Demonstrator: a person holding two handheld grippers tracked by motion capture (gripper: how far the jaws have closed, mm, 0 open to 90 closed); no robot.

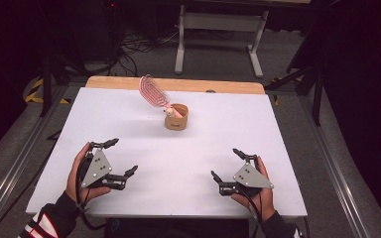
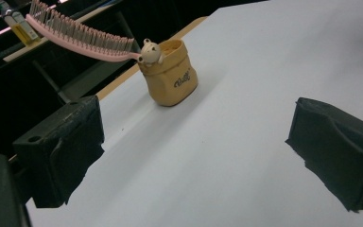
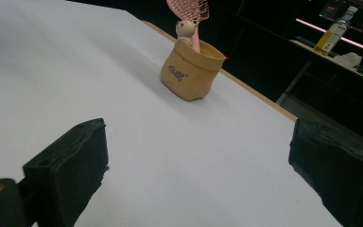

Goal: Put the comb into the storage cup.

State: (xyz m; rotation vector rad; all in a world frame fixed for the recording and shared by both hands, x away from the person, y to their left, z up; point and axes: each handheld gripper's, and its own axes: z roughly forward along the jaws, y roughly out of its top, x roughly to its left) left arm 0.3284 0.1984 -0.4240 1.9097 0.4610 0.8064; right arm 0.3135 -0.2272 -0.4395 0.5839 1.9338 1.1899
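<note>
A white tabletop (image 1: 144, 193) carries a small tan pouch (image 1: 177, 118), which stands upright a little toward twelve o'clock from the middle. A pink hairbrush (image 1: 153, 91) stands handle-down inside the pouch, its bristled head leaning out over the rim toward eleven o'clock. A small pale bear figure (image 1: 169, 111) sits at the pouch rim, right against the brush handle.

The left tool (image 1: 120, 156) lies at about eight o'clock on the tabletop, held in the person's left hand (image 1: 77, 174). Its jaws stand wide apart with nothing between them but bare white surface. In the left gripper view the pouch (image 2: 171, 74) sits well ahead of the jaws, with dark lettering on its side, and the hairbrush (image 2: 78, 36) stretches away from it toward ten o'clock of that picture.

The right tool (image 1: 226, 162) lies at about four o'clock, held in the right hand (image 1: 260, 194). Its jaws are likewise spread wide and grip nothing. In the right gripper view the pouch (image 3: 190, 71) stands well ahead, with the bear figure (image 3: 185, 29) on its rim and the brush head (image 3: 189, 8) rising above.

Both tools are well apart from the pouch and from each other.
</note>
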